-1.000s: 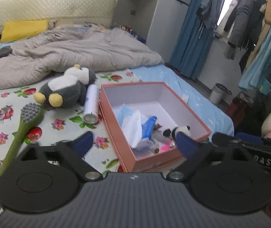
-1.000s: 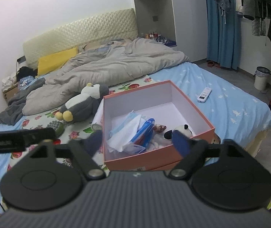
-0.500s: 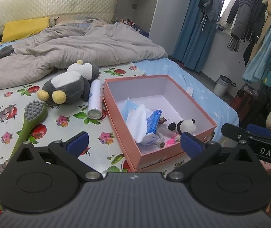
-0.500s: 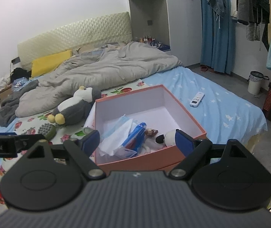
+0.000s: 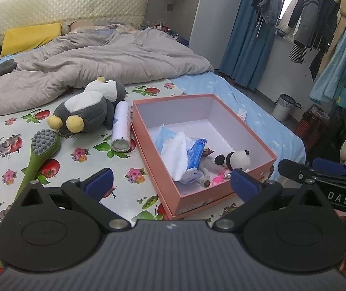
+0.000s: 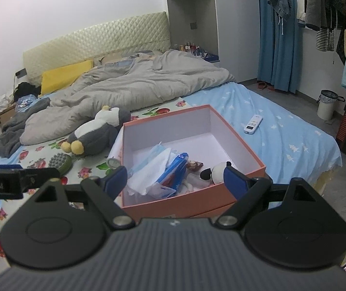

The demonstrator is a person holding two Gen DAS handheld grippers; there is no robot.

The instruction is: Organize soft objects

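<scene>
Right claw reads "DAS" — jaws apart.

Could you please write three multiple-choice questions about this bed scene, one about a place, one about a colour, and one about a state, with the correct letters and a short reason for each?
1. Where is the small panda toy?
A. Inside the box
B. On the grey blanket
C. On the floor

2. What colour is the outside of the box?
A. Green
B. Orange-pink
C. Black

3. How is the spray can placed?
A. Standing upright
B. Lying on its side
C. Held in a gripper

Answers:
1. A, the panda toy sits in the near corner of the box, among the other small items.
2. B, the outer walls and rim are orange-pink, while the inside is white.
3. B, the spray can lies flat on the flowered sheet between the penguin toy and the box.
</scene>
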